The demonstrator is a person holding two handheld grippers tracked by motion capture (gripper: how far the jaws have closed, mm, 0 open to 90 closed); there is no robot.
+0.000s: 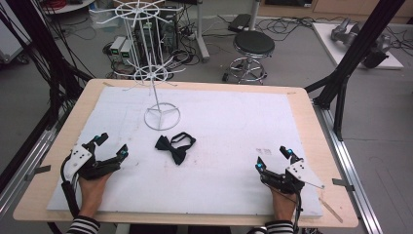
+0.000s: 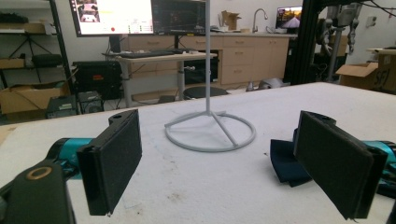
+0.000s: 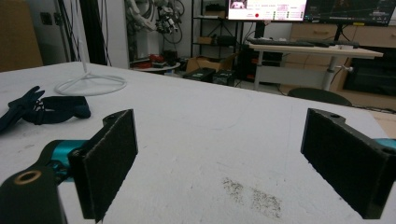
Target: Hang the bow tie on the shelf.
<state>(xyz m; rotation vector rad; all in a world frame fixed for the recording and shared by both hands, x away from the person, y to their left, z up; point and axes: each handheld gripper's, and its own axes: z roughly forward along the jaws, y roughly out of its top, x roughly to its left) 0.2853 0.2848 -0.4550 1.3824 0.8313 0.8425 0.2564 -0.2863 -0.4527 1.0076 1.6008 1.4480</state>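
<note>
A dark bow tie (image 1: 174, 146) with its strap looped lies flat on the white board, in front of the white wire rack (image 1: 155, 68). My left gripper (image 1: 111, 146) rests on the board at the near left, open and empty. In the left gripper view the left gripper (image 2: 229, 163) has the rack's ring base (image 2: 210, 132) ahead and part of the bow tie (image 2: 284, 161) behind the right jaw. My right gripper (image 1: 276, 159) rests at the near right, open and empty. The right gripper view has the right gripper (image 3: 233, 163) low on the board, with the bow tie (image 3: 44, 111) far left.
The white board (image 1: 234, 126) lies on a wooden table (image 1: 48, 165). A faint dark smudge (image 3: 252, 196) marks the board near my right gripper. A black stool (image 1: 253, 48), cables and black frame posts (image 1: 355, 48) stand beyond the table.
</note>
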